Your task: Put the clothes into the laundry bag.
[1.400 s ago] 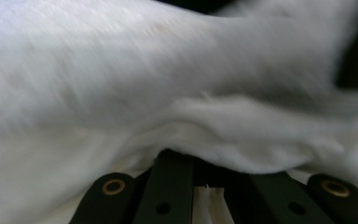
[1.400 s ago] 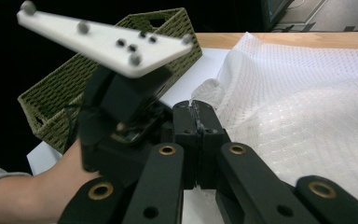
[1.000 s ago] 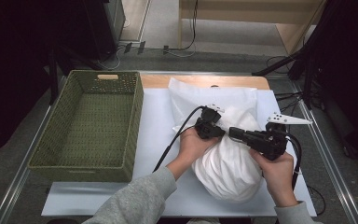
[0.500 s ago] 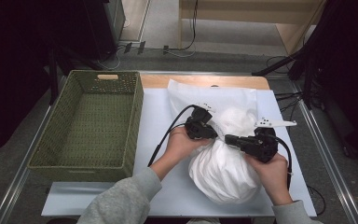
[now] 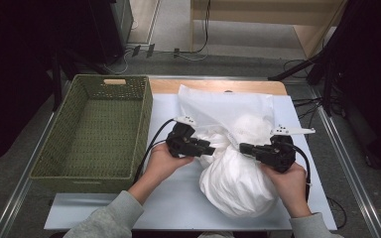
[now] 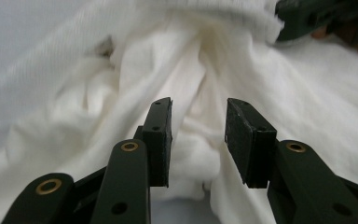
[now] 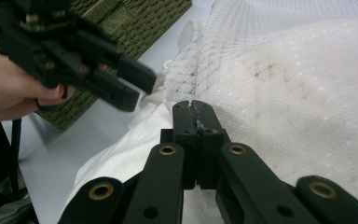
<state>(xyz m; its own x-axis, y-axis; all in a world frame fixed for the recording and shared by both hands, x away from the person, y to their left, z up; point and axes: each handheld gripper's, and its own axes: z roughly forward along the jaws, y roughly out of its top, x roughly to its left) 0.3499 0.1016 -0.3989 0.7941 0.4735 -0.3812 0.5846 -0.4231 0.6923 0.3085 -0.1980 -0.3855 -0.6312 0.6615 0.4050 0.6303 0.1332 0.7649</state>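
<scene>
White cloth bundle (image 5: 238, 178) beside green basket (image 5: 94, 129). Left claw (image 5: 209, 148) just opening, cloth between unpressed pads; right claw (image 5: 243, 147) shut. Risk: gathered neck slackening, bundle spilling open.

A basket (image 5: 96, 130) stands on the left of the worktop (image 5: 178, 208), with a cloth bundle (image 5: 238, 178) to its right. The bundle lies between the left tool (image 5: 209, 149) and the right tool (image 5: 243, 148), partly on a mesh bag (image 5: 228, 106) spread behind it.
</scene>
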